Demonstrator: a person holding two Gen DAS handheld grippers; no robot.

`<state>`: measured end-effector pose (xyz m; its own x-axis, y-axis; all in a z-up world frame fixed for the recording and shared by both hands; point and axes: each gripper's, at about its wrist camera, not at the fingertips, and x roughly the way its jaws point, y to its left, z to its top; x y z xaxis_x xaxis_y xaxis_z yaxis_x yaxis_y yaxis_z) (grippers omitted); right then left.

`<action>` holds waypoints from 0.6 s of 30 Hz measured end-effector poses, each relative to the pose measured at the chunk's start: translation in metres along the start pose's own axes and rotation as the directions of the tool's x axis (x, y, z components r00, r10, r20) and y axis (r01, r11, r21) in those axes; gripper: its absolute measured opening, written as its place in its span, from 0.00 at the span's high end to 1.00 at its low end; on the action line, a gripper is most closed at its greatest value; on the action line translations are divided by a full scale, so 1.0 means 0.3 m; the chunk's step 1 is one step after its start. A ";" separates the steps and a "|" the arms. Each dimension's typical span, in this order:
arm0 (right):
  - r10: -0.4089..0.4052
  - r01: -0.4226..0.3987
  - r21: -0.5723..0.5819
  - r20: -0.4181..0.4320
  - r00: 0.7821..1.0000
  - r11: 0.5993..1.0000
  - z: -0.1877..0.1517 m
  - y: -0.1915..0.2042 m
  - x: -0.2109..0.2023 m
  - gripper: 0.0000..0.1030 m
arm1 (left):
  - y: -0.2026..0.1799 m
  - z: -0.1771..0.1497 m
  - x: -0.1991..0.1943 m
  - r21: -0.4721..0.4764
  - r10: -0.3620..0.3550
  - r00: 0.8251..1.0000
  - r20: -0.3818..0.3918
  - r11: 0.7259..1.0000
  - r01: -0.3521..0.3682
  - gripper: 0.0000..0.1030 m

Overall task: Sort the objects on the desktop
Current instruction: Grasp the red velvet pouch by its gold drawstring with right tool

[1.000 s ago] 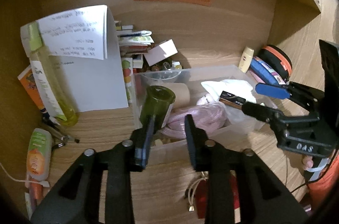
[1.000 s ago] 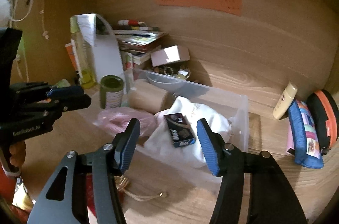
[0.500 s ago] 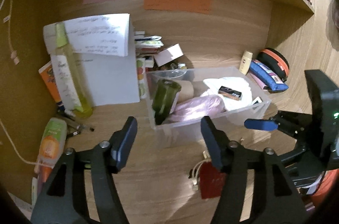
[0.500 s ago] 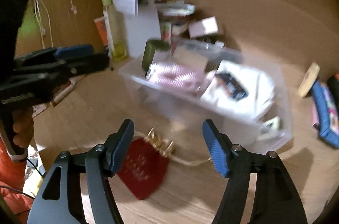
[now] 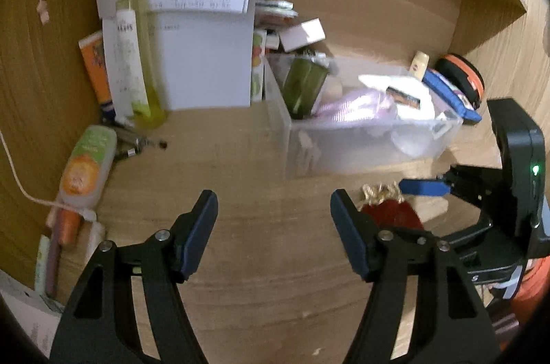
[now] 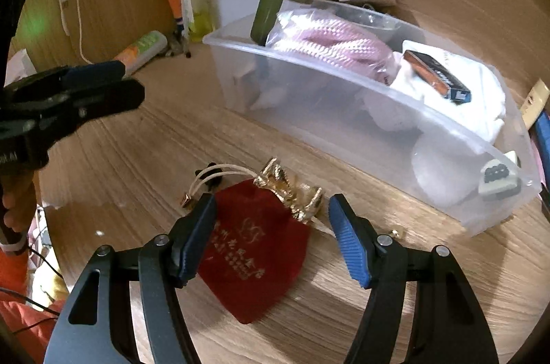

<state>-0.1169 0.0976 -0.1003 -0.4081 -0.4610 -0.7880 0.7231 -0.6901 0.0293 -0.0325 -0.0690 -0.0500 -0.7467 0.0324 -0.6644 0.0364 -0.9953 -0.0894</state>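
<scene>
A red velvet pouch (image 6: pixel 254 247) with gold trim (image 6: pixel 292 188) and a cream drawstring lies flat on the wooden desk. My right gripper (image 6: pixel 272 205) hovers open over it, one finger on each side of its top end, neither pressing on it. The left wrist view shows the same pouch (image 5: pixel 392 216) under the right gripper (image 5: pixel 422 186). My left gripper (image 5: pixel 273 202) is over bare desk, its jaws opening with nothing between them. Behind stands a clear plastic bin (image 6: pixel 343 130) with a green jar (image 6: pixel 270 13), a bagged pink rope (image 6: pixel 330 44), a black box (image 6: pixel 436 76) and white cloth (image 6: pixel 481 102).
At the left wall stand a yellow-green spray bottle (image 5: pixel 137 54) and a white folded sheet (image 5: pixel 206 54). A lotion tube (image 5: pixel 86 164), pens and a cable lie nearby. Right of the bin are a blue pencil case (image 5: pixel 450 92), an orange-black case (image 5: pixel 460 78) and a cream tube (image 5: pixel 419 64).
The left gripper has drawn back from the green jar in the bin and its jaws have widened. The right gripper has left the black box, opened wider and sunk over the red pouch.
</scene>
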 end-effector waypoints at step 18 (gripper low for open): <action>-0.034 0.025 0.082 0.118 0.992 0.996 -0.042 -0.088 -0.152 0.74 | -0.122 -0.049 0.084 0.085 -0.048 0.994 -0.095 0.995 0.057 0.34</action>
<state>-0.1103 0.1438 -0.0729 -0.4953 -0.4997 -0.7106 0.6649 -0.7445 0.0600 -0.0429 -0.0303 -0.0745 -0.6811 0.0890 -0.7268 -0.0625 -0.9960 -0.0633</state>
